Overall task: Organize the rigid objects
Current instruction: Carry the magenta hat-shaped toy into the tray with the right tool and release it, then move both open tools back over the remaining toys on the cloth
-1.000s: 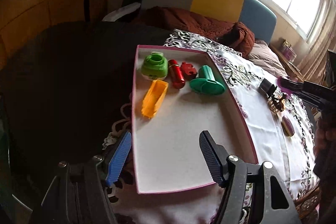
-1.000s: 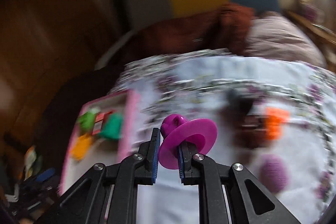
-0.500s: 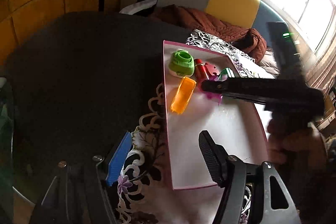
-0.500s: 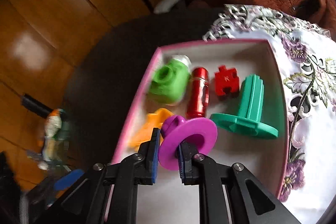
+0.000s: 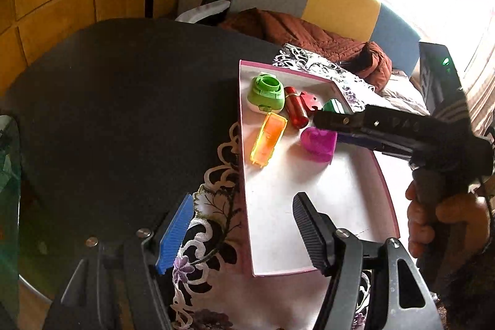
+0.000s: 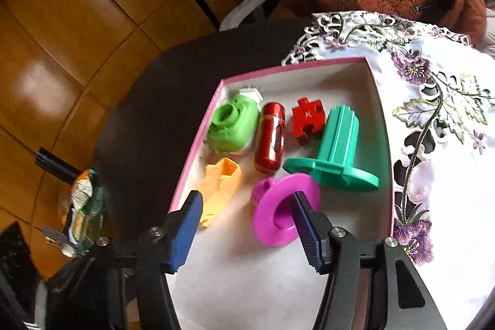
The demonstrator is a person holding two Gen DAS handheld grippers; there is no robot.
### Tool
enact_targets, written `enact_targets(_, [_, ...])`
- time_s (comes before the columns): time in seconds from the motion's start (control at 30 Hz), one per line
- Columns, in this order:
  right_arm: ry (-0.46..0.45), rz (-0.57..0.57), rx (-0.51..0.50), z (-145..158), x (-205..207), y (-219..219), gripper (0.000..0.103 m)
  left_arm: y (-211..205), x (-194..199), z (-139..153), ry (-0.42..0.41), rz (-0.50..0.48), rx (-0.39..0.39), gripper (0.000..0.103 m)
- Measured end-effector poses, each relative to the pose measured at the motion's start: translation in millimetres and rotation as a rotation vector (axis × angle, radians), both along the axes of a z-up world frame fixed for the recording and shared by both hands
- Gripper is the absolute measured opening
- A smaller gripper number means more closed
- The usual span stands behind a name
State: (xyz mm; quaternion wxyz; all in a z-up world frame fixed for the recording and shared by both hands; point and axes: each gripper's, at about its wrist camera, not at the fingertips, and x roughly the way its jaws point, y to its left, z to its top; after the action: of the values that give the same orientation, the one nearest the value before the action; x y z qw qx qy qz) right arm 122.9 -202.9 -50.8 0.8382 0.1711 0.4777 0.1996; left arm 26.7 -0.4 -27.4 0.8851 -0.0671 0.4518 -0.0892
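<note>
Right wrist: right tongs [image 6: 246, 221] just opened, magenta spool [image 6: 286, 209] released, left tongs [image 5: 241, 232] wide.

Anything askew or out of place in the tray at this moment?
Nothing damaged or spilled. The purple spool lies tipped on its side in the pink-rimmed tray, like the teal spool. The right tool, jaws just opening, no longer grips it.

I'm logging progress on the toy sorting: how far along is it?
Five toys already lie at the far end of the pink-edged tray. The right hand-held gripper has just opened, leaving the purple spool there too. The left hand-held gripper is open and empty. What remains outside is not visible.
</note>
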Motion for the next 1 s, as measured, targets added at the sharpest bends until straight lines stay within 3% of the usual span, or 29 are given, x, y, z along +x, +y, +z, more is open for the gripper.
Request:
enact_targets(0.63, [-0.112, -0.049, -0.114, 32, -50, -43, 0.069, -13, -7, 9, -0.031, -0.025, 0.044, 0.067])
enact_targets(1.0, [-0.167, -0.213, -0.167, 53, -71, -125, 0.073, -32, -12, 14, -0.048, -0.073, 0.089, 0.067])
